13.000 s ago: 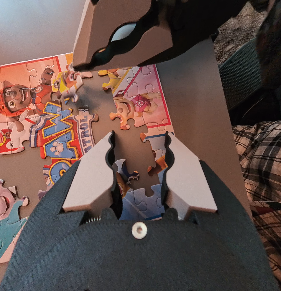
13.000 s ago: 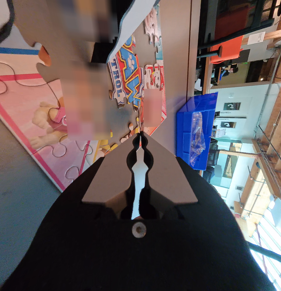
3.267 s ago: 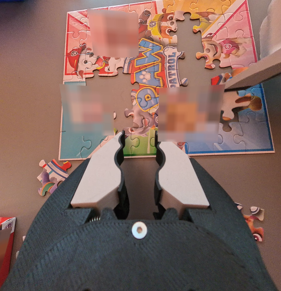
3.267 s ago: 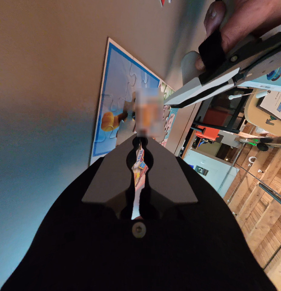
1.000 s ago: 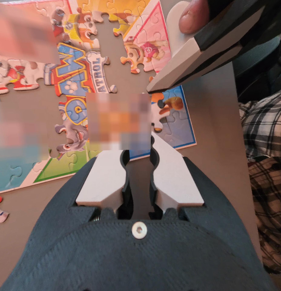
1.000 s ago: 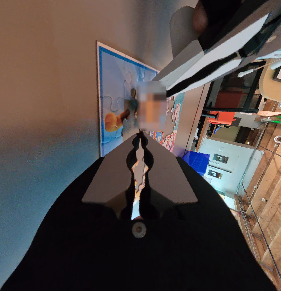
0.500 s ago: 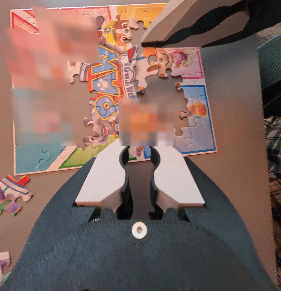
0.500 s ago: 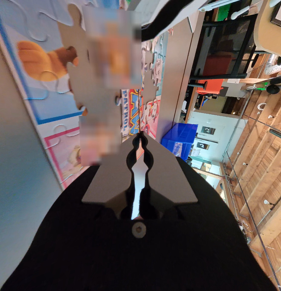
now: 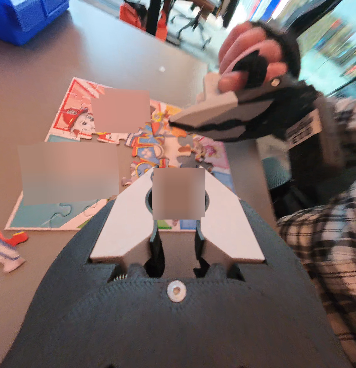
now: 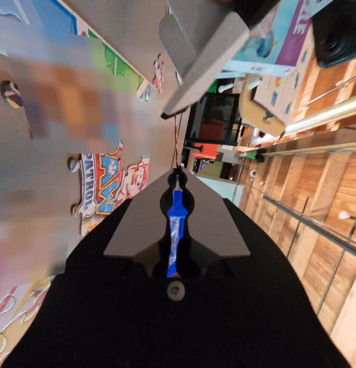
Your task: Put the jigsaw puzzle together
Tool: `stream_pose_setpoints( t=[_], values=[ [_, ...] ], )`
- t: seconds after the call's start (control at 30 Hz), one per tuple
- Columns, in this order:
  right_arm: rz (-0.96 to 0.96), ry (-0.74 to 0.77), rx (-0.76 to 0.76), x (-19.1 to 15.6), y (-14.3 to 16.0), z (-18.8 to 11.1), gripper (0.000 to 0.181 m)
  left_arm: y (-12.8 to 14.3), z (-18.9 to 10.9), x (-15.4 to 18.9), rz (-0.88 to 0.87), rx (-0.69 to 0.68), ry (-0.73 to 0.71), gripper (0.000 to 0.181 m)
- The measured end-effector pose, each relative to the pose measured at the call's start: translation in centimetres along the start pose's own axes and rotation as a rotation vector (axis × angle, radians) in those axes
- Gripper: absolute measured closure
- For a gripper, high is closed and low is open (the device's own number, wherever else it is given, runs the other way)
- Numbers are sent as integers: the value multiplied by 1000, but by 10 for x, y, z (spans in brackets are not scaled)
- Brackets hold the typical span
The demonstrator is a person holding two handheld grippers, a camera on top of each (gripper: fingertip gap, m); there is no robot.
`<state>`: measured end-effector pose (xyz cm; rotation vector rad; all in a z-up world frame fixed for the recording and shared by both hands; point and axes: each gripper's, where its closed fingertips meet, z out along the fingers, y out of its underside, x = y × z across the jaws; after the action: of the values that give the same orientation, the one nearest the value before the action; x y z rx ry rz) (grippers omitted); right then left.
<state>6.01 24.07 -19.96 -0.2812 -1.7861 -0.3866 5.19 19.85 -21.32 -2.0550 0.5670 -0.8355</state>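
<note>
Puzzle piece (image 10: 176, 143) edge-on between right fingers (image 10: 145, 215)

the puzzle (image 9: 53, 217) lies flat on the table (image 9: 113, 55), a bin (image 9: 23, 18) behind it at the far left, 2 loose pieces (image 9: 7, 249) before its near left corner.

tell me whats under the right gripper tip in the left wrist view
The half-built puzzle on the table lies below the right gripper. A gap shows beside it; the spot under the tip is hidden.

A blue bin (image 9: 23, 18) is seen at the upper left on the grey worktop (image 9: 105, 57); orange chairs (image 9: 141, 17) and a wooden wall (image 10: 304, 199) are seen beyond.
</note>
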Motion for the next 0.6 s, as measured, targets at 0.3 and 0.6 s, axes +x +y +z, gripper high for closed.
stream_pose_setpoints(
  t=[0.3, 0.6],
  values=[
    [-7, 64, 74, 12, -9, -14, 181, -15, -1, 17, -163, 132, 224, 165],
    [411, -109, 79, 5, 6, -14, 176, -25, -1, 11, -165, 217, 231, 181]
  ],
)
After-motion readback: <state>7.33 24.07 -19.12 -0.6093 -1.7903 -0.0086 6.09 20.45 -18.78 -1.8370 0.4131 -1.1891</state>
